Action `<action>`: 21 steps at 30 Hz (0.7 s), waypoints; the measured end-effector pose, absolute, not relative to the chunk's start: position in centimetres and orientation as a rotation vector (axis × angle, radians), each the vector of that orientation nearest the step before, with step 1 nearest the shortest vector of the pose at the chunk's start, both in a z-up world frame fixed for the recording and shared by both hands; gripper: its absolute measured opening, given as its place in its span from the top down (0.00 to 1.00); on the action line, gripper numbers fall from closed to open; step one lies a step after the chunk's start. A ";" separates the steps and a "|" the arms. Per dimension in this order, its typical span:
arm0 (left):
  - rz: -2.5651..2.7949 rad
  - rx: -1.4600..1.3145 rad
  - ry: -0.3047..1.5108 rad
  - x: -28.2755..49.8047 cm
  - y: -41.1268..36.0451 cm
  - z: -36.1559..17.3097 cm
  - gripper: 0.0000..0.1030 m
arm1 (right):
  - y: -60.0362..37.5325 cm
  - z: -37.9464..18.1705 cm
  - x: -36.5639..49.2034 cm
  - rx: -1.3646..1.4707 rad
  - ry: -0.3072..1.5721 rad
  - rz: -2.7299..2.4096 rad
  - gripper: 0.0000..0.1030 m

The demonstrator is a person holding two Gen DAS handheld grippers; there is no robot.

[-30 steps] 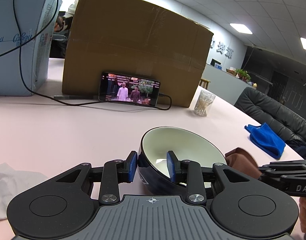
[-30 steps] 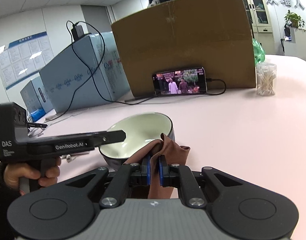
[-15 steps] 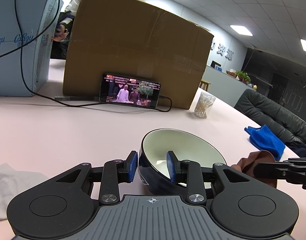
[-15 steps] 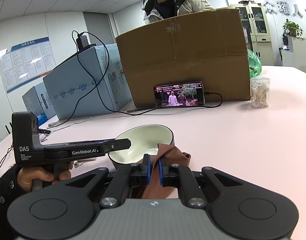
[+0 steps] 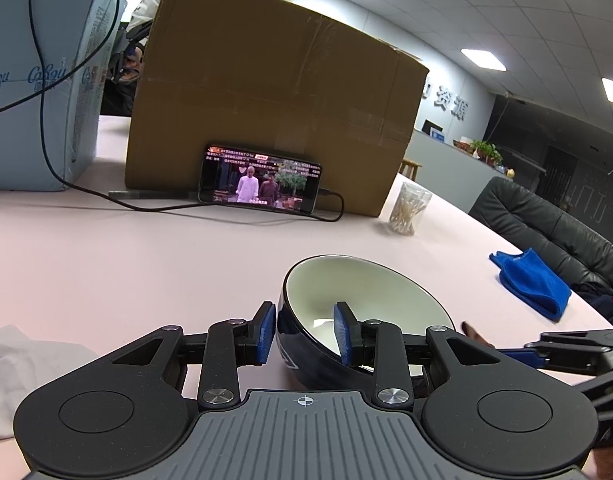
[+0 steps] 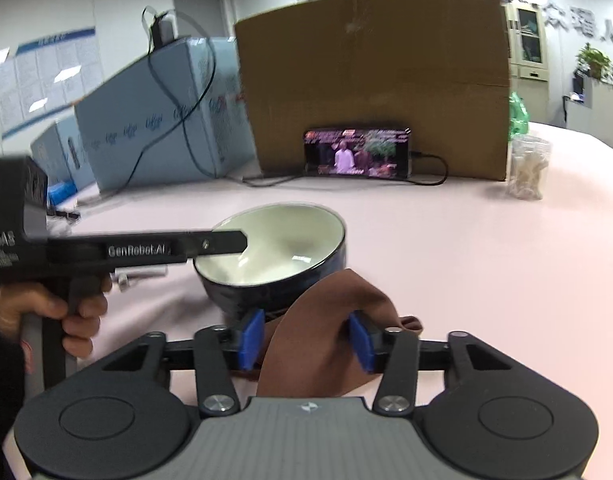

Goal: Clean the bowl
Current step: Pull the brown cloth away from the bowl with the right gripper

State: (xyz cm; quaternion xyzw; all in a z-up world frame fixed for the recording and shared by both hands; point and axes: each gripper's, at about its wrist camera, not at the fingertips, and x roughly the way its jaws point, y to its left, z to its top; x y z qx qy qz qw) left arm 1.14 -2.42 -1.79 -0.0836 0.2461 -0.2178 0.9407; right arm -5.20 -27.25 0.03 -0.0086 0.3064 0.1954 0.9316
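A dark blue bowl (image 5: 366,300) with a cream inside sits on the pink table; it also shows in the right wrist view (image 6: 274,248). My left gripper (image 5: 306,336) straddles the bowl's near-left rim, one pad outside and one inside, with a small gap showing at the outer pad. My right gripper (image 6: 306,340) is open, just right of the bowl. A brown cloth (image 6: 326,332) stands loose between its blue pads. Only a tip of the cloth (image 5: 472,330) shows in the left wrist view.
A phone (image 5: 260,184) playing video leans on a big cardboard box (image 5: 266,100), with a cable across the table. A cotton swab jar (image 5: 408,208), a blue cloth (image 5: 534,284), light blue cartons (image 5: 34,80) and white tissue (image 5: 22,376) lie around. A person sits behind the box.
My right gripper has opened and let go of the brown cloth, which now stands loose between the pads. The left gripper has stayed on the bowl's rim.
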 end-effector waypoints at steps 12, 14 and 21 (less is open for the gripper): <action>-0.447 -0.173 0.504 1.2 -2.4 -1.8 0.71 | -26.1 -1.0 -5.0 -0.162 0.650 0.390 0.87; -0.447 -0.175 0.505 1.2 -2.4 -1.8 0.71 | -26.6 -0.9 -5.2 -0.148 0.646 0.396 0.90; -0.441 -0.184 0.502 1.1 -2.2 -1.8 0.70 | -29.7 1.1 -7.8 -0.013 0.599 0.490 0.90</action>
